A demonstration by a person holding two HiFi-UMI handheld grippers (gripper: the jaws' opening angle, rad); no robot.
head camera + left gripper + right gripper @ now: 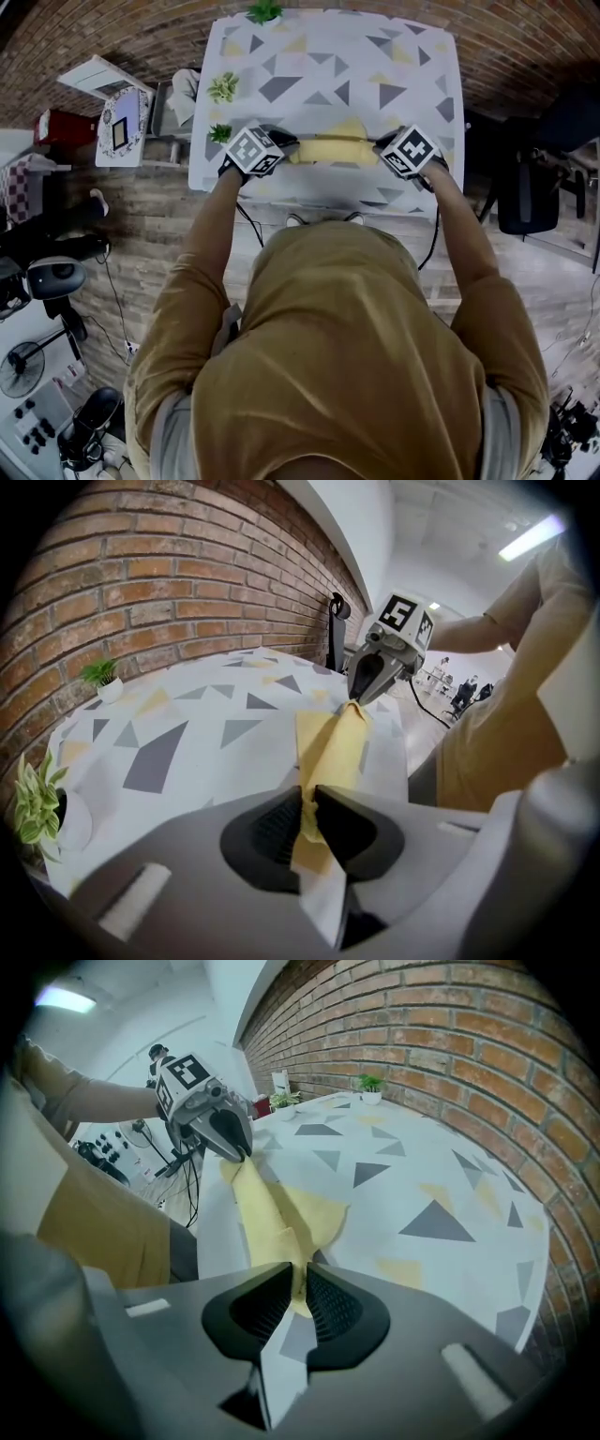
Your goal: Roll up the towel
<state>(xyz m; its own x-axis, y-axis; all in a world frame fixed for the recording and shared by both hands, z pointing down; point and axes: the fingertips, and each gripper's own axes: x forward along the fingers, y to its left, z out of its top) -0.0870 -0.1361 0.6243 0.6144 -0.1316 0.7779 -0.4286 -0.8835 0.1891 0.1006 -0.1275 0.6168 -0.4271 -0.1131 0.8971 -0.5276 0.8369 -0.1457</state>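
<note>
The setting is an indoor workroom of the lab or studio type. Evidence:

- A bare brick wall (187, 583) runs behind a table (328, 56) covered in triangle-print cloth, with small potted plants (223, 87) at its left edge.
- A black office chair (525, 187) stands at the right of the head view, and a floor fan (23, 367) at the lower left, on a plank floor (150, 216).
- Black cables (194, 1194) hang at the left of the right gripper view.
- A ceiling strip light (532, 538) shows at the upper right of the left gripper view.

Head view steeply down; gripper views close, face-to-face along shared towel (333, 150)
</note>
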